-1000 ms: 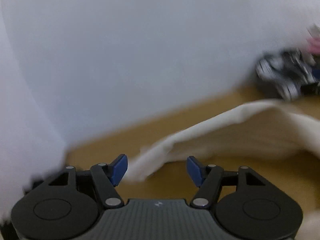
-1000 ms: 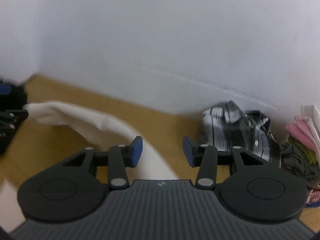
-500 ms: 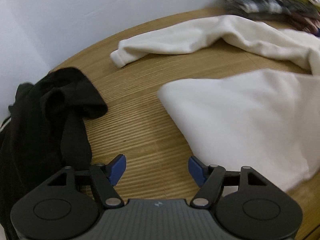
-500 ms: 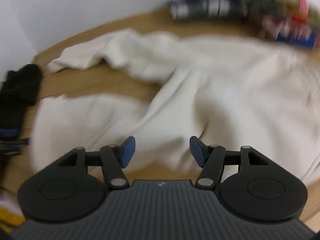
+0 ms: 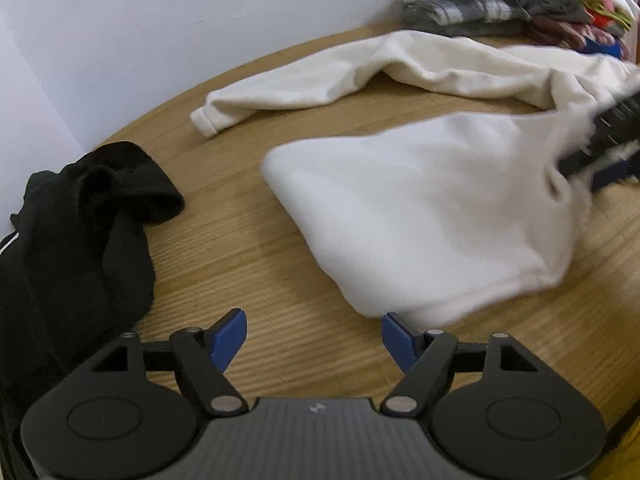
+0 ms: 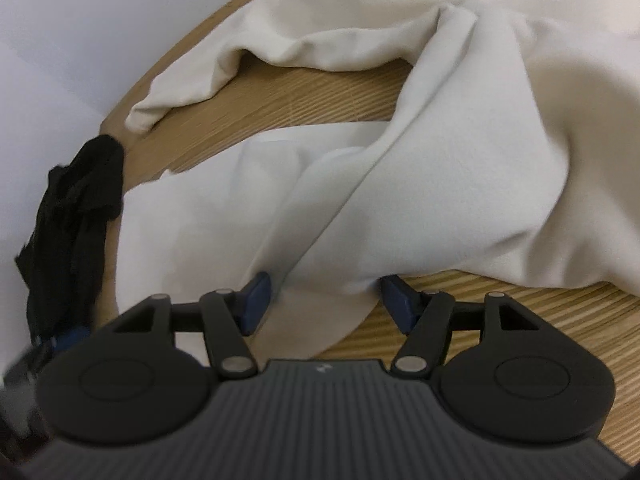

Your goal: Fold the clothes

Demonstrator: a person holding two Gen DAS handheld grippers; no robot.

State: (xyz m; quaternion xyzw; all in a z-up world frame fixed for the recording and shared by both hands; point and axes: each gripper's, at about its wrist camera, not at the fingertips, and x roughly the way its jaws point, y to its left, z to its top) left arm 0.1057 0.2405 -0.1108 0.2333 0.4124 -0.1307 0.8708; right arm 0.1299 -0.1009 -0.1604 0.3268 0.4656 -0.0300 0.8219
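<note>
a cream sweatshirt (image 5: 420, 208) is lying rumpled across the centre and right of the left wrist frame, one sleeve (image 5: 280, 92) stretching toward the upper left, its cuff resting on the wood. its hem is sitting at lower centre.

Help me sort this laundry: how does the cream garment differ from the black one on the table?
The cream garment is pale and lies spread across the middle of the wooden table; the black garment is dark and sits bunched at the table's left edge. The cream one shows a long sleeve stretched toward the wall; the black one shows no clear shape. The cream one looks larger. Neither is folded yet.
</note>
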